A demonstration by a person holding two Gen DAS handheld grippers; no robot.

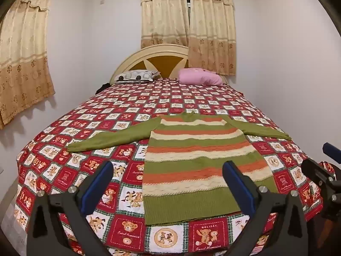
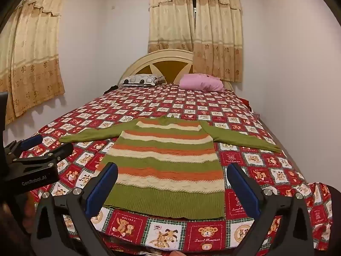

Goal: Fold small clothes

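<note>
A small knitted sweater [image 1: 187, 162] with green, orange and cream stripes lies flat on the bed, hem toward me, both green sleeves spread out sideways. It also shows in the right wrist view [image 2: 168, 162]. My left gripper [image 1: 168, 170] is open and empty, held above the hem's left part. My right gripper [image 2: 172, 172] is open and empty, held above the hem. The right gripper also shows at the right edge of the left wrist view [image 1: 326, 170], and the left gripper at the left edge of the right wrist view [image 2: 32, 155].
The bed has a red teddy-bear patchwork cover [image 1: 64, 149]. A patterned pillow [image 1: 136, 75] and a pink pillow [image 1: 200, 76] lie by the headboard [image 1: 153, 53]. Walls stand close on both sides, with curtains [image 1: 21, 53] on the left and behind.
</note>
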